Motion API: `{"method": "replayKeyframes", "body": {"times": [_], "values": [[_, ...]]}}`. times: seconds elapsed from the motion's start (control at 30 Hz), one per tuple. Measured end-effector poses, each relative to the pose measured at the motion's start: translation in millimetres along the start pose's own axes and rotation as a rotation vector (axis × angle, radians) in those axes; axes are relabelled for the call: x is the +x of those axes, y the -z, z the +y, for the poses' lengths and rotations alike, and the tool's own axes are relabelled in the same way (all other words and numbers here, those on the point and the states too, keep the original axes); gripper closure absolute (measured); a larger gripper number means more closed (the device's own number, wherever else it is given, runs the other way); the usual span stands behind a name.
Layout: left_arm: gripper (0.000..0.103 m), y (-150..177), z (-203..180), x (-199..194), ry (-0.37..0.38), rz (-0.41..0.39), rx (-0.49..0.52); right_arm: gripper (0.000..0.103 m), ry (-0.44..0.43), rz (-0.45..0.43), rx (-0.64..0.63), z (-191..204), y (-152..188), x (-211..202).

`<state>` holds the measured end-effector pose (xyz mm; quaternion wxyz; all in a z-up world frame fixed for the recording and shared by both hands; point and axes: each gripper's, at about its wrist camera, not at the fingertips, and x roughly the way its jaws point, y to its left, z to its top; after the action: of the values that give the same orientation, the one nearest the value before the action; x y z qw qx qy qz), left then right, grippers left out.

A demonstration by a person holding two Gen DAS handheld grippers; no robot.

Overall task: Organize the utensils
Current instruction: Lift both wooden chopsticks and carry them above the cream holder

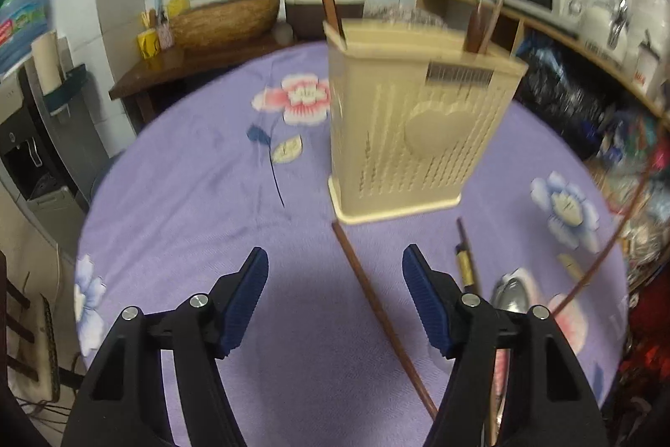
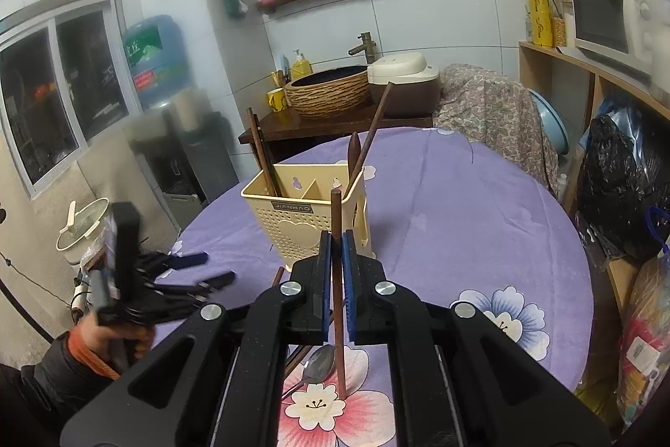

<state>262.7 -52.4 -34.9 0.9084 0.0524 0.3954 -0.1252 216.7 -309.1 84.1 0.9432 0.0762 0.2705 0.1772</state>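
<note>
A cream utensil holder stands upright on the purple flowered tablecloth. Brown chopsticks and a dark wooden handle stick out of its compartments. My left gripper is open just short of the holder, low over a loose chopstick that lies between its fingers. To its right lie a gold-banded utensil and a metal spoon. My right gripper is shut on a brown chopstick, held nearly upright in front of the holder.
A person's hand holds the left gripper's body at the table's left edge. Behind the table are a woven basin, a rice cooker and a cloth-covered chair. A shelf with a microwave and a black bag stand on the right.
</note>
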Motion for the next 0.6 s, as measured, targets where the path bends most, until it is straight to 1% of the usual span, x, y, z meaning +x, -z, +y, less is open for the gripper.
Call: {"method": "replayKeyframes", "body": {"times": [0.03,0.1,0.13,0.2,0.23,0.33,0.4,0.47,0.53,0.6], "values": [[0.044,2,-3,16,-0.012,0.036,-0.004,0.097,-0.002,-0.002,0.003,0,0,0],[0.051,2,-6,38,-0.031,0.084,-0.009,0.097,-0.003,-0.006,0.004,0,0,-1],[0.052,3,-7,44,-0.043,0.097,-0.009,0.097,-0.003,-0.008,0.004,1,0,-2],[0.061,5,-8,60,-0.070,0.122,-0.023,0.097,-0.004,-0.009,0.005,-1,0,-3],[0.063,5,-7,65,-0.076,0.129,-0.039,0.097,-0.003,-0.009,0.004,-1,0,-3],[0.071,2,-11,68,-0.103,0.116,-0.038,0.097,-0.004,-0.011,0.006,-1,1,-3],[0.084,0,-16,69,-0.099,0.120,-0.035,0.097,-0.006,-0.012,0.005,-1,1,-3],[0.092,0,-20,70,-0.101,0.120,-0.025,0.097,-0.003,-0.012,0.002,0,0,-2],[0.092,0,-23,70,-0.109,0.119,-0.029,0.097,-0.002,-0.014,0.004,0,0,-2],[0.093,0,-23,70,-0.101,0.115,-0.037,0.097,-0.002,-0.015,0.006,0,1,-2]]}}
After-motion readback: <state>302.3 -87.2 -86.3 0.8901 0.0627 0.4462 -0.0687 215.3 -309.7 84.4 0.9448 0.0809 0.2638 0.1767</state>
